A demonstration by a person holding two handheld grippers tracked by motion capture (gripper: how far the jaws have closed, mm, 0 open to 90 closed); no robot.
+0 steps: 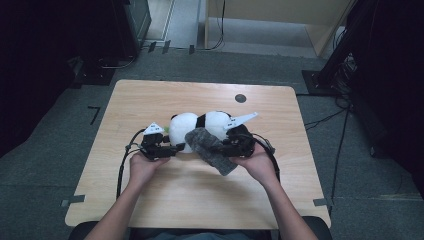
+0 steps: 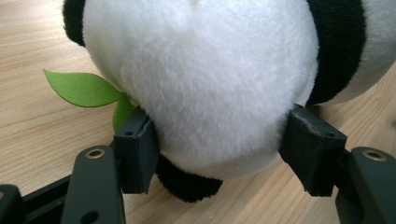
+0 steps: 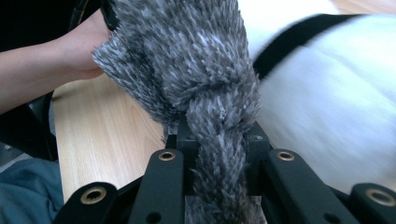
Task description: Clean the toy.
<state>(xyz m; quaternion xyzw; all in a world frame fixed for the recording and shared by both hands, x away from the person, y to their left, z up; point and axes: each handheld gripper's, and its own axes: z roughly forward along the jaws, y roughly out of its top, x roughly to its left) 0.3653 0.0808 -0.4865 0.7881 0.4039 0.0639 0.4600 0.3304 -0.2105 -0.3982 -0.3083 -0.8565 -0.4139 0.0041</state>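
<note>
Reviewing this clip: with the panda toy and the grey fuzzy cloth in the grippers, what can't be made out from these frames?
- Panda toy: its face; in the high view it is too small, in the left gripper view the top edge cuts it off.
- Grey cloth: its full shape; bunched in the right gripper, lower end cut off by the bottom edge.
- Green leaf: its attachment, behind the panda's body.

Wooden table [image 1: 150, 100] on grey carpet floor [image 1: 50, 150].

My wooden table [image 1: 150, 100] has a dark round hole [image 1: 240, 98] near its far edge, grey carpet [image 1: 50, 150] around it.
</note>
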